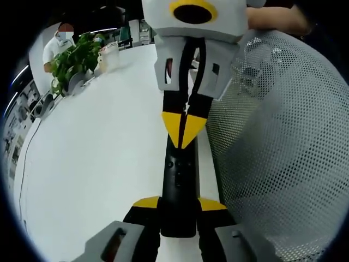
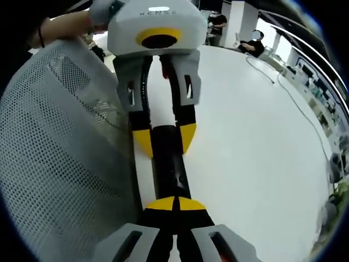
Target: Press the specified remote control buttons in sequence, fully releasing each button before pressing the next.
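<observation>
Your left tool (image 1: 178,210) clamps the near end of the slim black plastic remote control (image 1: 179,180), whose long axis runs toward 12 o'clock. Your right tool (image 1: 184,132), tips pinched together, comes from 12 o'clock onto its buttons, probably touching. It lies on the white tabletop (image 1: 92,164); a grey mesh chair back (image 1: 283,142) stands at 3 o'clock.
</observation>
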`<state>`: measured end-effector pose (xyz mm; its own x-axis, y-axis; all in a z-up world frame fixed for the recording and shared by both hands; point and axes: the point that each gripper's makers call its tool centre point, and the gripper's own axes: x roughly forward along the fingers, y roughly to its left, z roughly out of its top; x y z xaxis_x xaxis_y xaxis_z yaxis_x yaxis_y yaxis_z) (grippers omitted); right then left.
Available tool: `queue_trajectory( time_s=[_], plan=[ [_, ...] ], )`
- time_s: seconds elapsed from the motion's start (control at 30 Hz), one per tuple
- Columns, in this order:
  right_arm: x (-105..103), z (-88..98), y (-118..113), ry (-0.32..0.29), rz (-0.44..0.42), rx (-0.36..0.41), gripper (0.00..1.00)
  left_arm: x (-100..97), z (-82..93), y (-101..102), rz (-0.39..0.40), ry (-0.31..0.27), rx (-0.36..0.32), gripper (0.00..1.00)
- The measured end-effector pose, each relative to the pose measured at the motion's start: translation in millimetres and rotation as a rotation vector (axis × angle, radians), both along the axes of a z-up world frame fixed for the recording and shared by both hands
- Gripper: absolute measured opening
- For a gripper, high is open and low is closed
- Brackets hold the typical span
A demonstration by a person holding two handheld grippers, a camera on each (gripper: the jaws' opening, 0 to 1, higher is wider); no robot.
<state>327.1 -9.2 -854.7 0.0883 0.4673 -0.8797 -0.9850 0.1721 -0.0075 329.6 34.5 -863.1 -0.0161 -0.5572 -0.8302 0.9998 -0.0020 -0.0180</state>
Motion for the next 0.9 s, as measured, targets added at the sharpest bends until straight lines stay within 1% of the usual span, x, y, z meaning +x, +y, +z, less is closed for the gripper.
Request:
queue_trajectory(
  time_s=[0.07,0.17,0.27,0.3,0.4,0.47,0.53,0.57,0.67,0.77,0.8,0.9],
  plan=[
    [0.7,-0.4,0.2,0.010,-0.001,-0.017,0.00,-0.2,0.0,-0.1,-0.003,-0.001,0.003,0.25],
    [1.2,-0.3,-0.7,0.049,-0.053,-0.018,0.00,-0.1,0.1,-0.1,-0.002,-0.001,0.000,0.25],
    [0.4,1.9,-1.5,0.049,-0.082,0.068,0.00,-0.4,0.1,-0.1,0.002,0.000,-0.004,0.25],
    [0.3,1.9,-2.7,0.053,-0.083,0.073,0.00,-0.4,0.1,-0.1,0.003,0.000,-0.004,0.25],
    [0.7,1.3,0.8,0.041,-0.040,0.042,0.00,-0.5,0.1,-0.1,0.004,0.001,-0.004,0.25],
    [1.0,2.6,3.5,0.029,-0.040,0.049,0.00,-0.3,0.1,0.1,0.006,0.002,-0.006,0.25],
    [-0.6,4.9,4.6,0.004,-0.005,0.046,0.00,-0.3,0.1,0.1,0.007,0.002,-0.007,0.25],
    [0.2,5.3,4.5,0.000,-0.008,0.048,0.00,-0.3,0.2,0.1,0.006,0.003,-0.007,0.25],
    [3.3,3.8,4.9,-0.003,-0.003,0.051,0.00,0.0,0.2,0.2,0.005,0.005,-0.008,0.25],
    [2.6,1.4,8.3,0.012,0.001,0.055,0.00,0.2,0.3,0.2,0.006,0.007,-0.009,0.25],
    [3.2,1.9,7.8,0.002,0.012,0.050,0.00,0.3,0.3,0.3,0.006,0.007,-0.010,0.25],
    [2.2,1.3,7.2,0.001,0.010,0.058,0.00,0.3,0.2,0.3,0.005,0.006,-0.008,0.25]
  ],
)
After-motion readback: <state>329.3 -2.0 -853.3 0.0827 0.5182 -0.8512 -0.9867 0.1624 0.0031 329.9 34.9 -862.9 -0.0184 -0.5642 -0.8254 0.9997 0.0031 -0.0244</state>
